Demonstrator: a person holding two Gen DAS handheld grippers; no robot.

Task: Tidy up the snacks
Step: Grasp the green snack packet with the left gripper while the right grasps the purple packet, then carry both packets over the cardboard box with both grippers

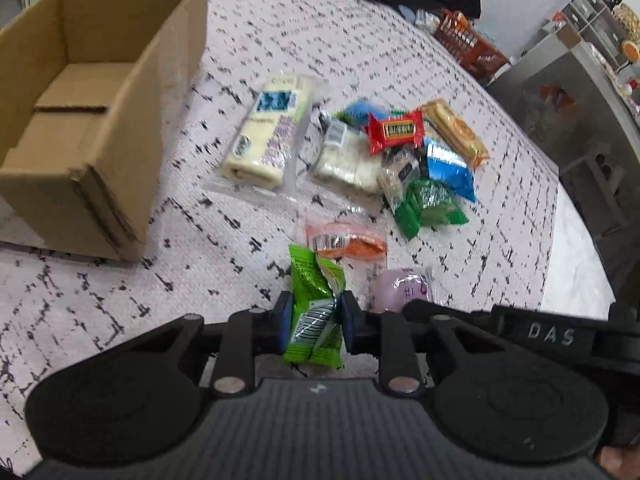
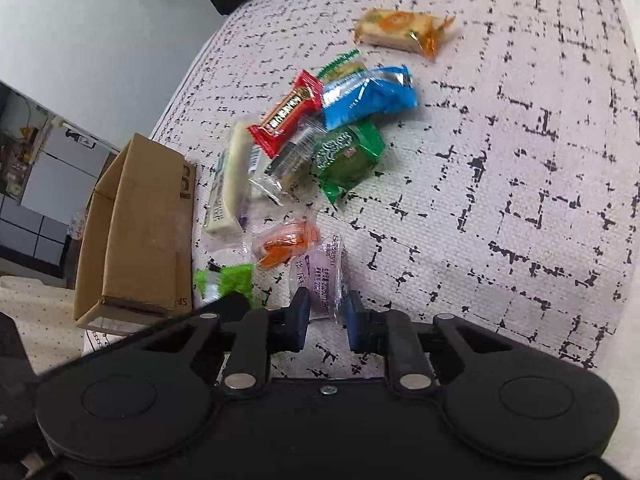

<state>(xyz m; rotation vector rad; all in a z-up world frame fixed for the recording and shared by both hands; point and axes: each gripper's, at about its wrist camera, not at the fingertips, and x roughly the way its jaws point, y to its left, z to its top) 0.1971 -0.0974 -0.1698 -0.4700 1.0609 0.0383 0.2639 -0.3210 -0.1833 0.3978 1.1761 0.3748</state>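
Zero snacks in the cardboard box (image 1: 80,92) yet, so task's barely begun: left gripper (image 1: 314,322) is clenched on a lime-green packet (image 1: 316,308) and right gripper (image 2: 325,322) on a pale purple packet (image 2: 320,276), both approx at cloth level w/ the box well apart to the left. Approx ten more wrappers, incl. a red bar (image 1: 396,130) and blue pack (image 2: 366,98), lie heaped on the white black-flecked cloth (image 1: 240,248); shelving (image 1: 596,12) and an orange crate (image 1: 472,46) sit behind.
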